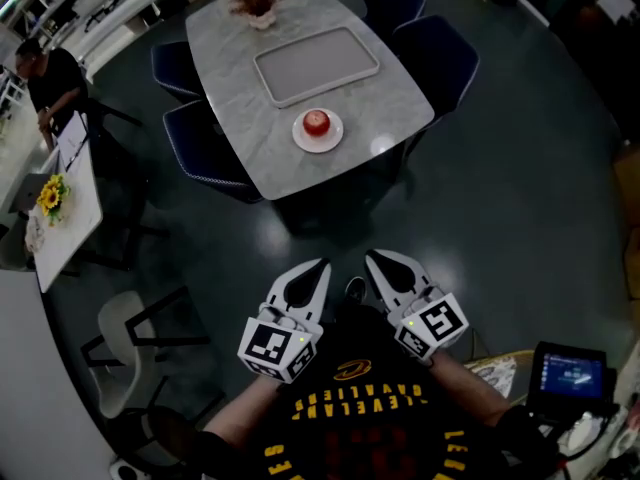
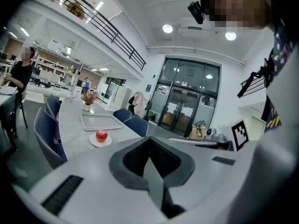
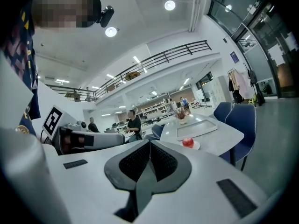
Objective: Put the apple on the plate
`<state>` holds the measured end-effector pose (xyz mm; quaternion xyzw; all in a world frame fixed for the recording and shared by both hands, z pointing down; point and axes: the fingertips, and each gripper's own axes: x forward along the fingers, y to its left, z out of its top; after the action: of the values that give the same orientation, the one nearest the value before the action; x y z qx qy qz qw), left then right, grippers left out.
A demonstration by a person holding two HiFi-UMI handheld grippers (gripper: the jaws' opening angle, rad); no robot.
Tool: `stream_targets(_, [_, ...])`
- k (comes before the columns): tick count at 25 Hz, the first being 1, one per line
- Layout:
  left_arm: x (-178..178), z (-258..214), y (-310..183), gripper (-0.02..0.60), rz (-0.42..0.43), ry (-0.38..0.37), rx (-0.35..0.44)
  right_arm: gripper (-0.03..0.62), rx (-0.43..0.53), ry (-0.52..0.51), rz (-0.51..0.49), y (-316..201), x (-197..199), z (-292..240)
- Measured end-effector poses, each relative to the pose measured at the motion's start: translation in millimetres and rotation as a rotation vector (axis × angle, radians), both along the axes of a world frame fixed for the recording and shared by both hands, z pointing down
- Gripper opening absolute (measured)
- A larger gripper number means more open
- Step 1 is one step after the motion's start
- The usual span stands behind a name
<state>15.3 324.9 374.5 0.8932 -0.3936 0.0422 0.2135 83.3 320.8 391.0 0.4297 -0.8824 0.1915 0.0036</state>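
Observation:
A red apple [image 1: 316,121] rests on a small white plate [image 1: 318,139] near the front end of a grey marble table [image 1: 250,68]. The apple [image 2: 101,135] on its plate [image 2: 101,142] also shows in the left gripper view, and the apple [image 3: 188,142] shows in the right gripper view. My left gripper [image 1: 318,268] and right gripper [image 1: 375,260] are held close to my body, well back from the table. Both are shut with nothing between the jaws.
A grey tray [image 1: 316,64] lies on the table behind the plate, with a dried-flower vase [image 1: 257,3] at the far end. Blue chairs [image 1: 437,60] surround the table. A person [image 1: 50,78] sits at a white desk [image 1: 68,203] at left. A white chair [image 1: 130,348] stands near my left.

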Motion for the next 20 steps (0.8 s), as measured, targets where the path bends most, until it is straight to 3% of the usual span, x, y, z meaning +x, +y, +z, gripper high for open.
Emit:
stream_targets(11, [20.9, -1.0, -35.6, 0.002, -0.053, -0.078, 0.005, 0.009, -0.026, -0.112, -0.005, -44.8, 33.4, 6.5])
stream_targets(20, [24.2, 1.9, -70.9, 0.002, -0.069, -0.049, 0.012, 0.009, -0.039, -0.108, 0.005, -75.6, 43.6, 13.9])
